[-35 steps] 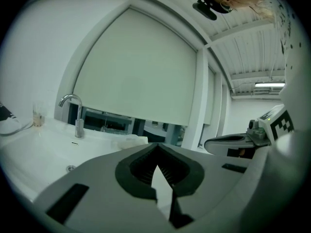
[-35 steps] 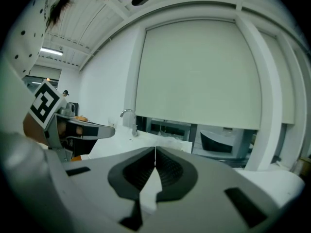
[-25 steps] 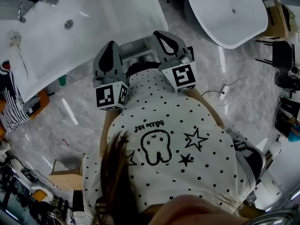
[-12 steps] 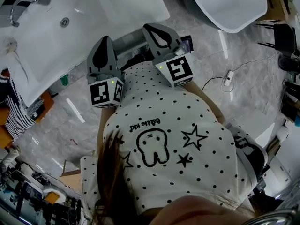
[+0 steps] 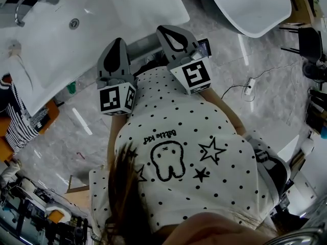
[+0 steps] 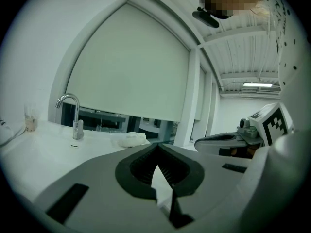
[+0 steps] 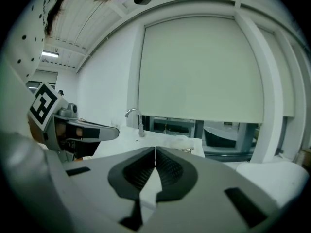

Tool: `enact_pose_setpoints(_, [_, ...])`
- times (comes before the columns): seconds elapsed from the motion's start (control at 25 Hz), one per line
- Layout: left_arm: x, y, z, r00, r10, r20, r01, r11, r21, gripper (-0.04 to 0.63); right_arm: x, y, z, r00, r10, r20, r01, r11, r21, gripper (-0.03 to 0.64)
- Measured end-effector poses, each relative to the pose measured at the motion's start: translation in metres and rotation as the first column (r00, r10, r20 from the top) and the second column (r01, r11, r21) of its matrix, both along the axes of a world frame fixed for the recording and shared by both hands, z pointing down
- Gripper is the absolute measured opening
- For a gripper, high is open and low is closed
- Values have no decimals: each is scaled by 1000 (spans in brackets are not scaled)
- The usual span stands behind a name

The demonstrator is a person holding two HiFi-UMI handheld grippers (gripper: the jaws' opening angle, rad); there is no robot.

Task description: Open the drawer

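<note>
Presently: left gripper [image 5: 118, 42] and right gripper [image 5: 164, 30], jaws closed tip to tip, both empty. Drawer [image 5: 142, 46]: apparently the grey front under the washbasin [image 5: 102, 14] edge, between them; handle unseen. Likely rigid, sliding, fairly heavy; take its top lip.

The person wears a white fabric shirt [image 5: 204, 131] sprinkled with small black dots. Its front is printed with a black outline of a tooth [image 5: 168, 161], black stars and a short line of small black lettering. The grey plastic left tool [image 5: 118, 47] and grey plastic right tool [image 5: 171, 34] each have a teardrop-shaped opening lined with black ribbed padding. The left one carries a white cube [image 5: 117, 99] bearing black square markers, and the right one a matching cube [image 5: 193, 76].
</note>
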State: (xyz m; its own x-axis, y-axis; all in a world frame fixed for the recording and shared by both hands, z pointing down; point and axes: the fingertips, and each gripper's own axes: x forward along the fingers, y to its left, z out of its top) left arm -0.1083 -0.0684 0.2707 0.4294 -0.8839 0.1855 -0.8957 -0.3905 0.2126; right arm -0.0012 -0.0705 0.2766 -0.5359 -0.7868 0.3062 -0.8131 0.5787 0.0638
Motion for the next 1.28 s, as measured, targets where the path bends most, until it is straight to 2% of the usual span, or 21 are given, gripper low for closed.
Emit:
enact_pose_setpoints(0.52, [4, -4, 4, 999, 36, -12, -36, 999, -8, 5, -5, -2, 5, 1000, -10, -19, 10, 1000, -8, 15])
enact_pose_setpoints(1.28, [-4, 2, 4, 1000, 23, -16, -23, 1000, -5, 5, -11, 3, 5, 1000, -19, -17, 19, 1000, 7, 14])
